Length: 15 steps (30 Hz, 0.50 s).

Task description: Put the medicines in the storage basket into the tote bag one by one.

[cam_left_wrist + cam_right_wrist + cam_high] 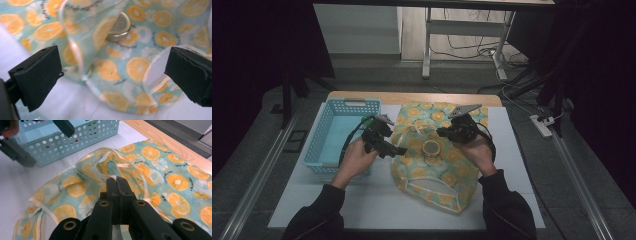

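Both grippers sit over the bag (432, 155) at the middle of the high view. Left gripper (396, 149) has its jaws spread wide: in its own view the two blocky black pads stand at the lower left and right edges with nothing between them but printed fabric behind. Right gripper (117, 182) has its jaws pressed together, and their tips meet at a raised cream-edged fold of the bag (107, 170), apparently pinching it, though the contact itself is hidden behind the jaws.

The bag is thin, limp cloth, teal with orange slices and white flowers, trimmed in pale binding; it lies rumpled on the white mat (377, 200), centre to lower right in the high view. A round metal lid (120, 27) with a gold rim rests on the fabric, seen in the upper middle of the left gripper view, partly behind a clear curved edge (75, 47) of something see-through.

A pale blue plastic basket (82, 137), its walls punched with round holes, fills the upper left of the right gripper view, beside the bag.
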Tool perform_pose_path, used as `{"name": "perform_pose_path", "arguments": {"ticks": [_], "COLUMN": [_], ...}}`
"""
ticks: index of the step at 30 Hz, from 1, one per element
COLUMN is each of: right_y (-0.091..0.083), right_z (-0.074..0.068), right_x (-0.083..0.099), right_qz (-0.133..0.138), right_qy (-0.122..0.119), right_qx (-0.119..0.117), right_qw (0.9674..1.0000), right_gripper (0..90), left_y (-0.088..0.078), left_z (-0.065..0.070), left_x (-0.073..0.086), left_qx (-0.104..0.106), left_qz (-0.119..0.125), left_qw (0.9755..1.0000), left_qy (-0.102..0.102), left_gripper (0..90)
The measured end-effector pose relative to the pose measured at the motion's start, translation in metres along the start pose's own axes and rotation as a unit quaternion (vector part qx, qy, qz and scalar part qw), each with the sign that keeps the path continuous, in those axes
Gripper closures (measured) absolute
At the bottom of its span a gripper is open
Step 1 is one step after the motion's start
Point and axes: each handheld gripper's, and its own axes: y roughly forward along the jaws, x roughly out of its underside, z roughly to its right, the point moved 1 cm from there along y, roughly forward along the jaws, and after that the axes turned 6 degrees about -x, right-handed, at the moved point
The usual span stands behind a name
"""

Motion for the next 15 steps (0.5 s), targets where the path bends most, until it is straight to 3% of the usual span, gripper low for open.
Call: {"name": "perform_pose_path", "arguments": {"ticks": [8, 15], "right_y": [-0.001, 0.000], "right_z": [0.000, 0.000], "right_x": [0.000, 0.000], "right_qz": [0.001, 0.001], "right_qy": [-0.001, 0.000], "right_qx": [0.000, 0.001], "right_qw": [1.0000, 1.0000], "right_gripper": [90.0, 90.0], "left_y": [-0.016, -0.028], "left_z": [-0.021, -0.046], "left_x": [0.015, 0.032], "left_qx": [-0.040, -0.071], "left_qz": [0.000, -0.004], "left_qw": [0.9989, 0.9957], "left_qy": [-0.023, -0.059], "left_gripper": [0.8, 1.5]}}
